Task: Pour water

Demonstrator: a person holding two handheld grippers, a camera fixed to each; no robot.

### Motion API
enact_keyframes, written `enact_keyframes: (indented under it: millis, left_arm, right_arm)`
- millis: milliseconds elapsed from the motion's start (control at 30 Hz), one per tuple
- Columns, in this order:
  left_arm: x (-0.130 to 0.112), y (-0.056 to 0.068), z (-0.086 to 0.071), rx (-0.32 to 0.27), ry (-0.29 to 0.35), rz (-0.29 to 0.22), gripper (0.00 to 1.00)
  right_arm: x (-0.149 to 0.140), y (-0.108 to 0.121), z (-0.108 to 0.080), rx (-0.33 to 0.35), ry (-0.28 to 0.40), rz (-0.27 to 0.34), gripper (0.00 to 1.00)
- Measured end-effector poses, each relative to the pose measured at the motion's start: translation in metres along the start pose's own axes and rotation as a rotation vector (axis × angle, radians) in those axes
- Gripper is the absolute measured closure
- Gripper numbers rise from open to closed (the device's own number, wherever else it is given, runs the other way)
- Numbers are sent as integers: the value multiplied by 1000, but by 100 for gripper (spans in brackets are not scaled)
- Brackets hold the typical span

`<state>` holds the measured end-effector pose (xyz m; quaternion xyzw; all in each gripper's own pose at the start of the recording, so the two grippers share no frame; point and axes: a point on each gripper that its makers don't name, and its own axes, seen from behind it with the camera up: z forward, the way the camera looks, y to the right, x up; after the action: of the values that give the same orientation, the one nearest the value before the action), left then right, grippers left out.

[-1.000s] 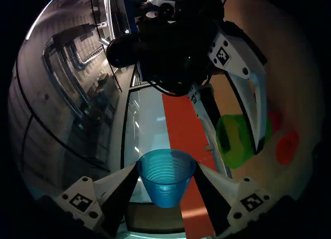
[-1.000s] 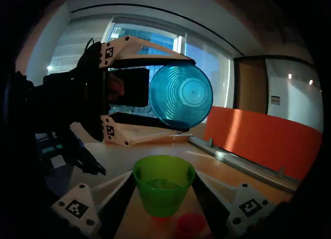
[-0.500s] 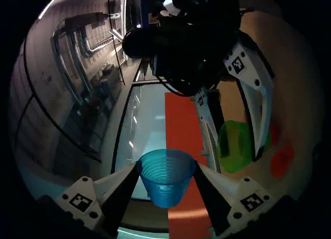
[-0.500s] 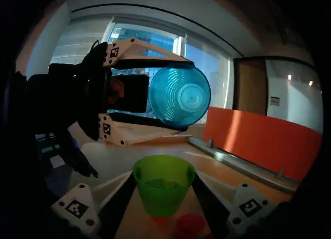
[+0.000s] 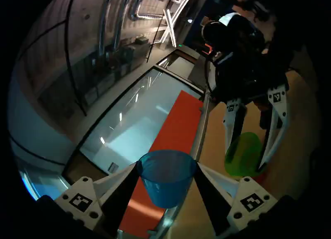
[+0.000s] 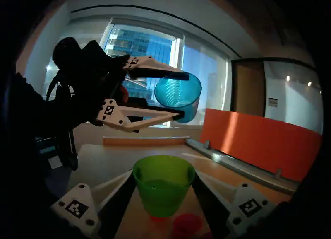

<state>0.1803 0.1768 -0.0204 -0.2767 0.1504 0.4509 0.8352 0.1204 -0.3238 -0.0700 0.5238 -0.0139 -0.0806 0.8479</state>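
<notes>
Left claw (image 5: 166, 168): partly open, both fingers pressing the sides of the blue cup (image 5: 166, 184). The cup sits between the fingertips, rim uppermost in the left gripper view. Its contents cannot be told.

Right claw (image 6: 164, 175): partly open to the width of the green cup (image 6: 163, 185), with both fingers pressing its sides just under the rim. The cup stands upright between the fingertips, and a liquid level shows inside it. Whether its base touches the bench (image 6: 103, 160) cannot be told.

Right gripper view: the left claw (image 6: 185, 95) is above and ahead of the right claw, well apart from the green cup. Its fingers stand one over the other. The blue cup (image 6: 178, 97) is clamped between them, tilted, with its mouth turned up and toward the right claw.

Left gripper view: the right claw (image 5: 245, 162) is ahead and to the right of the left claw. Its fingers point down the picture, with the green cup (image 5: 244, 154) between them.

Surroundings: the light wooden bench runs under the right claw. A red disc (image 6: 188, 224) lies on it just below the green cup, slightly right of the claw's centre line. A metal rail (image 6: 236, 164) edges the bench ahead and to the right of the right claw, with an orange panel (image 6: 265, 143) behind it. A window (image 6: 140, 44) stands beyond the left claw
</notes>
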Motion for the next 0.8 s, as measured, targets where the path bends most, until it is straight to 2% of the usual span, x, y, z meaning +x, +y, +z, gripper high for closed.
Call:
enact_keyframes:
  millis: [267, 367, 500, 667, 800]
  left_arm:
    - [-20, 3, 0, -33, -18, -357, 12]
    - [-28, -1, 0, -39, -22, -467, 12]
    - [-39, -8, 0, -27, -24, -560, 12]
    - [-50, -6, 1, -37, -36, -661, 12]
    - [-61, 0, 4, -54, -46, -707, 12]
  right_arm:
    - [-1, 5, -6, -16, 2, 6, 10]
    - [-1, 8, -10, -23, 2, 8, 10]
    - [-2, 13, -17, -37, 2, 12, 10]
    - [-4, 17, -26, -54, -3, 18, 10]
    - [-6, 20, -34, -69, -9, 21, 10]
